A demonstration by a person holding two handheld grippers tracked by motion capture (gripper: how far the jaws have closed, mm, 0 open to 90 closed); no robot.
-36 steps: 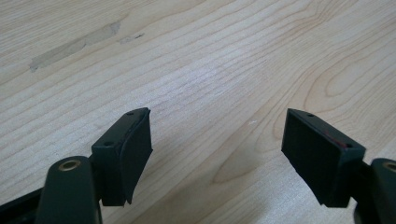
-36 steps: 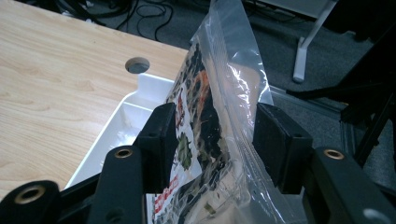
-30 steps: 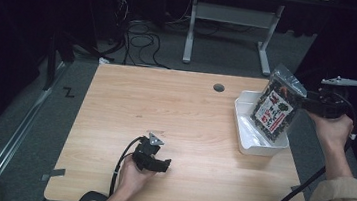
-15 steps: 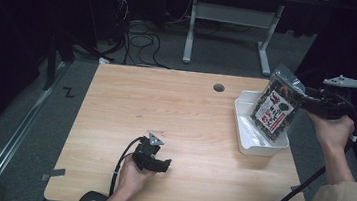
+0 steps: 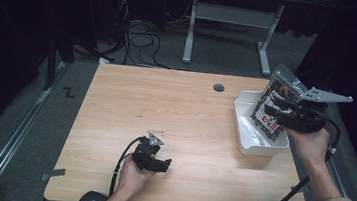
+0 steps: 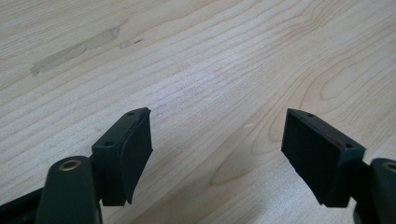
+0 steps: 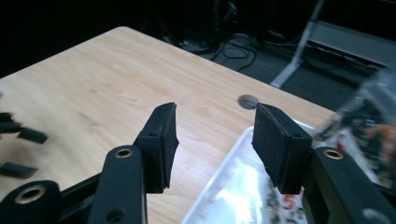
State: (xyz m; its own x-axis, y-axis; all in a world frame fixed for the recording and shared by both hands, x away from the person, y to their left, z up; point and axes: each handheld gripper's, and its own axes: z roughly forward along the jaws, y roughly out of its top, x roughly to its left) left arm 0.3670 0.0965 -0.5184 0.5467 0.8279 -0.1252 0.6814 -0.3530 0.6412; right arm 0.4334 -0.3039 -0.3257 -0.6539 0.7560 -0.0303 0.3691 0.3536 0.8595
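Over the white tray the snack bag stood upright beside the right gripper, whose fingers gaped half-open, empty; the left gripper rested well apart, open on the bench.

floor: grey carpet | desk frame behind | cables | dim

packet blurred, cut off at edge; print perhaps illegible.
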